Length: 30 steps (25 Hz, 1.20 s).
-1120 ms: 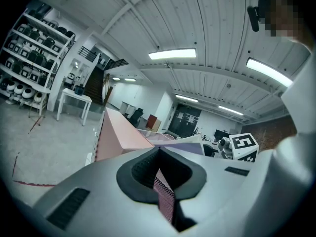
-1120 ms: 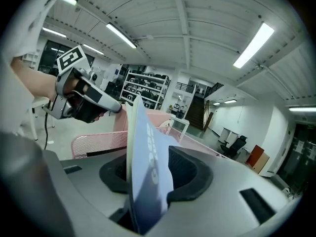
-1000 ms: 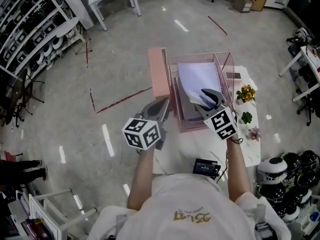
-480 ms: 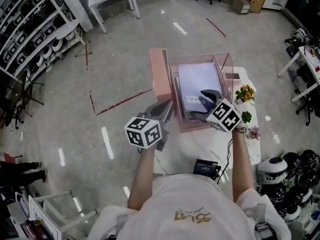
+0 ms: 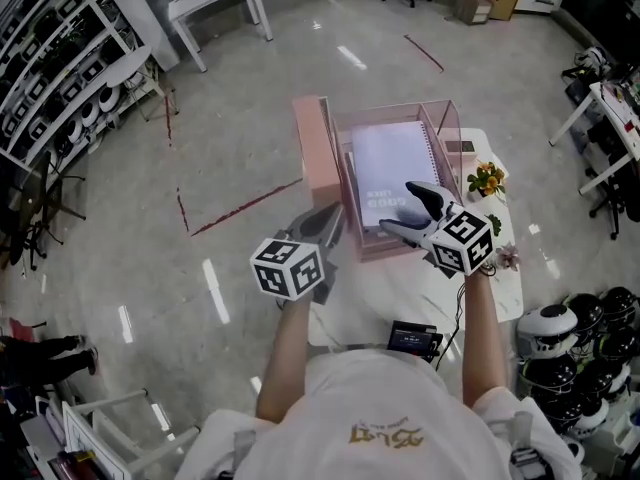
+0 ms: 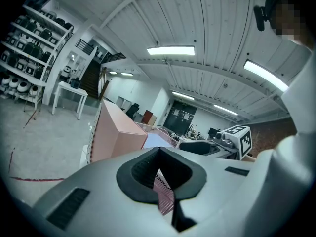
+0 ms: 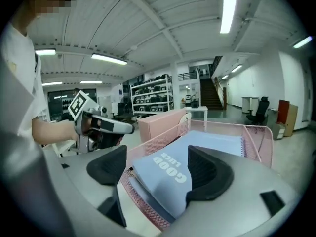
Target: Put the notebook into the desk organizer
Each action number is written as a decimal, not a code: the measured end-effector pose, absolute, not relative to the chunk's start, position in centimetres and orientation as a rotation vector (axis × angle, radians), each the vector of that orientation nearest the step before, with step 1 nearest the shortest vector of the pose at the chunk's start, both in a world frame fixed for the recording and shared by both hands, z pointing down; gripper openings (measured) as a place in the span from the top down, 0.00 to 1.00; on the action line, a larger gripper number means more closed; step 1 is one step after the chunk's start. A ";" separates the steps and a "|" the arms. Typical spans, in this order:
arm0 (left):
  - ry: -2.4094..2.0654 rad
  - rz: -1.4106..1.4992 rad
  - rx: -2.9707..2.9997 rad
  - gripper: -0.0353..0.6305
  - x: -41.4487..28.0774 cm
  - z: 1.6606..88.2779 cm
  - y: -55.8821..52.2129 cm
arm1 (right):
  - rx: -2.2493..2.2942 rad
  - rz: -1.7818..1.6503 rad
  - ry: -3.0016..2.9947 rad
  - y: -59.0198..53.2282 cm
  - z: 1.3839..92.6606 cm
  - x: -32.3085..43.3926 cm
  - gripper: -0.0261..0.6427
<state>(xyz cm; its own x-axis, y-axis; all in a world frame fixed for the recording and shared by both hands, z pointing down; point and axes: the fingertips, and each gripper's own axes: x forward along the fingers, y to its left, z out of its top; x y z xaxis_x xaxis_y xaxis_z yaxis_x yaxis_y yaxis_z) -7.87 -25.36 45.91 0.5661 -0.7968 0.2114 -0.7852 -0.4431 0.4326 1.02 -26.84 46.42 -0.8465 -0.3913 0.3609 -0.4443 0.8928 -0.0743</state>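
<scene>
Inside pink wire-mesh organizer point(image 5: 449, 128), flat blue spiral-bound notebook point(image 5: 395, 163)

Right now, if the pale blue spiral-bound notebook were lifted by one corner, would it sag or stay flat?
Likely sags slightly: the pale blue spiral-bound notebook looks thin. Its wire spiral probably stiffens that edge. Probably light too.

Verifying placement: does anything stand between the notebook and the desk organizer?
Nothing visible does. The notebook lies in the desk organizer's top tray. The right gripper's jaws are opening, the notebook's near edge between them, ungripped.
</scene>
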 end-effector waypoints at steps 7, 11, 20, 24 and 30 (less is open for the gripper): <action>-1.272 -0.033 2.347 0.92 -7.1 45.8 -24.9 | 0.989 0.468 -2.872 -25.3 44.3 4.3 0.62; -1.276 -0.033 2.377 0.92 -6.3 45.4 -24.5 | 1.187 0.547 -2.918 -24.2 43.5 6.3 0.82; -1.293 -0.024 2.401 0.92 -6.2 45.4 -24.2 | 1.467 0.232 -2.786 -23.3 42.5 7.9 0.94; -1.293 -0.019 2.405 0.92 -6.2 45.5 -24.2 | 1.557 0.224 -2.773 -23.2 42.5 8.4 0.94; -1.286 -0.017 2.406 0.92 -6.5 45.6 -24.0 | 1.585 0.195 -2.768 -23.3 42.3 8.1 0.94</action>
<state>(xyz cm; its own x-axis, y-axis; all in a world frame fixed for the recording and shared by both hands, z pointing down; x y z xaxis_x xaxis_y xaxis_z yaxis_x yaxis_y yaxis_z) -6.52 -24.03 45.56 0.5741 -0.7990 0.1792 -0.7940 -0.4898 0.3601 8.11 -23.30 42.33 -0.5069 -0.8619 0.0132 -0.8553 0.5010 -0.1325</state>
